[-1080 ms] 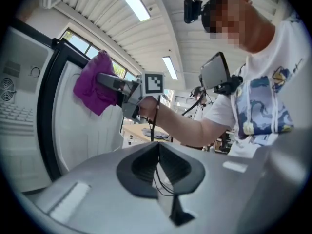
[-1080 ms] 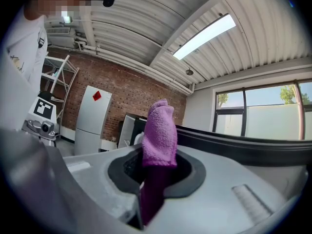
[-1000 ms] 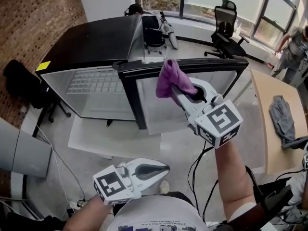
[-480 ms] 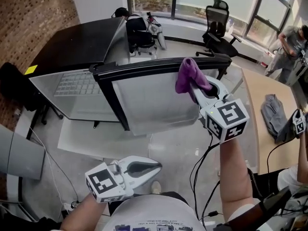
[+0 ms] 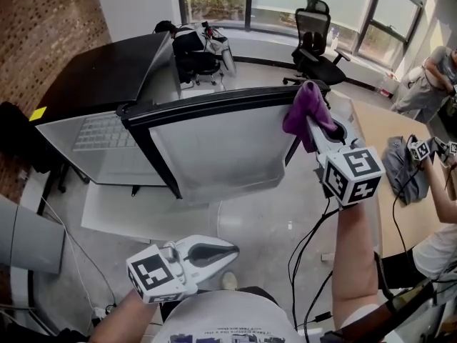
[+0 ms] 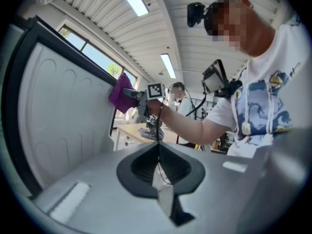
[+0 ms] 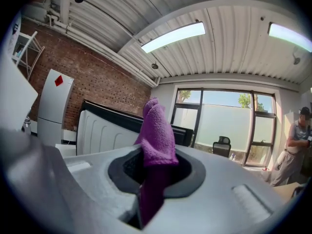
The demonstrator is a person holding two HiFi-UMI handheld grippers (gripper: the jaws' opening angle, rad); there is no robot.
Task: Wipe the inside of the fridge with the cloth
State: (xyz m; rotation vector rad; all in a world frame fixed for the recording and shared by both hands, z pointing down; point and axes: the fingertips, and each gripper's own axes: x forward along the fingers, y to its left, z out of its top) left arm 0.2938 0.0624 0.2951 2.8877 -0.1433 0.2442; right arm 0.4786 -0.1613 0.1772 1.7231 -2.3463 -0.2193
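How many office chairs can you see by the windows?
2. One empty black office chair stands right of centre; a second chair, piled with things, stands left of it. Others may be hidden behind the fridge door.

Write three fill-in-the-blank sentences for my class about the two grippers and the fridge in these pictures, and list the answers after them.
1. The right gripper is shut on a ____ cloth.
2. The left gripper, held low near the person's body, has its jaws ____, with nothing between them.
3. The fridge door stands ____, its white inner lining showing.

Missing words: purple; shut; open.
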